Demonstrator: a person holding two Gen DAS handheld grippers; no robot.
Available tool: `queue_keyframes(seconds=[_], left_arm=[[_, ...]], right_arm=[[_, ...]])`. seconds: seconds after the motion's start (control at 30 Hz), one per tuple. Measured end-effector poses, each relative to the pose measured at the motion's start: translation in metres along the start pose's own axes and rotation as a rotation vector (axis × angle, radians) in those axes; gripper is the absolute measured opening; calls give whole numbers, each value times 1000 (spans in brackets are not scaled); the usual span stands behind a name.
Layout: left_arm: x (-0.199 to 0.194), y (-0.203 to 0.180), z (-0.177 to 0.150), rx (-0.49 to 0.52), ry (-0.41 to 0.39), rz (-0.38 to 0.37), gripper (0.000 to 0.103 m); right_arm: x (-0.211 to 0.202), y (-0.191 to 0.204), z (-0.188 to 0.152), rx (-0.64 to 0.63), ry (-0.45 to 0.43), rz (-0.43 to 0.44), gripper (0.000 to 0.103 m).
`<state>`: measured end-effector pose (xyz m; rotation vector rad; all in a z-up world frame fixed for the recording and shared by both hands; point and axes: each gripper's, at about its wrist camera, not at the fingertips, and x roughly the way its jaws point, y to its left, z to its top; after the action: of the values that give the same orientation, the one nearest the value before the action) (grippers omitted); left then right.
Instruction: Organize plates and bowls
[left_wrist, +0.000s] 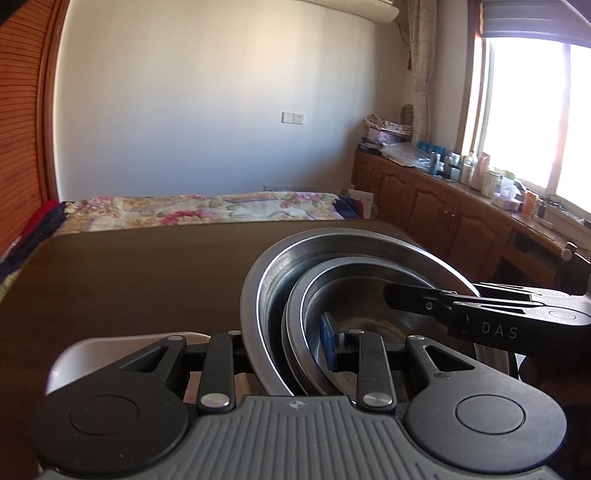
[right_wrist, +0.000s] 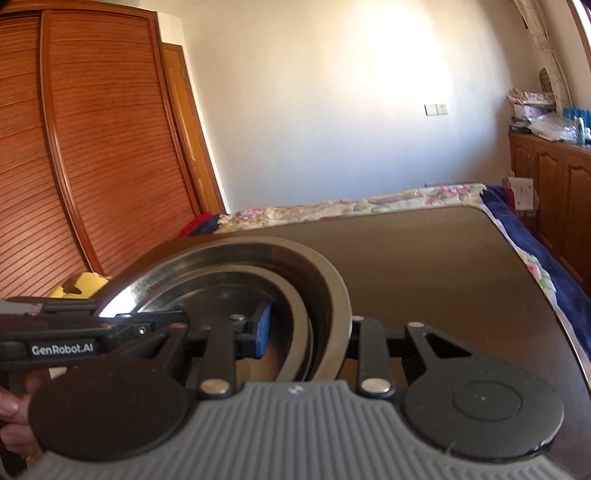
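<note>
A stack of nested steel bowls (left_wrist: 295, 280) is held over the dark wooden table (left_wrist: 129, 280). A large outer bowl holds smaller ones inside. My left gripper (left_wrist: 291, 354) is shut on the stack's near-left rim, one blue pad (left_wrist: 328, 343) inside the bowls. My right gripper (right_wrist: 306, 339) is shut on the opposite rim, its blue pad (right_wrist: 263, 328) inside; the stack shows there too (right_wrist: 314, 273). Each gripper shows in the other's view, the right one (left_wrist: 480, 310) and the left one (right_wrist: 92, 332).
A steel plate (left_wrist: 85, 354) lies on the table by the left gripper. A bed with a floral cover (left_wrist: 207, 206) lies beyond the table. Wooden cabinets (left_wrist: 443, 210) with clutter stand right; a slatted wardrobe (right_wrist: 74, 147) stands left.
</note>
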<state>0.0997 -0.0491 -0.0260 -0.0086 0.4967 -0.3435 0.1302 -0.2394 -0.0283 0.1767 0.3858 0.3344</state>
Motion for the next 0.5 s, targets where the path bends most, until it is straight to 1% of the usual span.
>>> queue_keyframes(seconds=[0.3, 0.5], left_arm=[[-16, 28, 13, -7, -23, 67, 31], [-25, 49, 18, -22, -32, 94, 31]], right_arm=[[17, 22, 17, -29, -2, 84, 31], [25, 38, 26, -43, -3, 131, 31]])
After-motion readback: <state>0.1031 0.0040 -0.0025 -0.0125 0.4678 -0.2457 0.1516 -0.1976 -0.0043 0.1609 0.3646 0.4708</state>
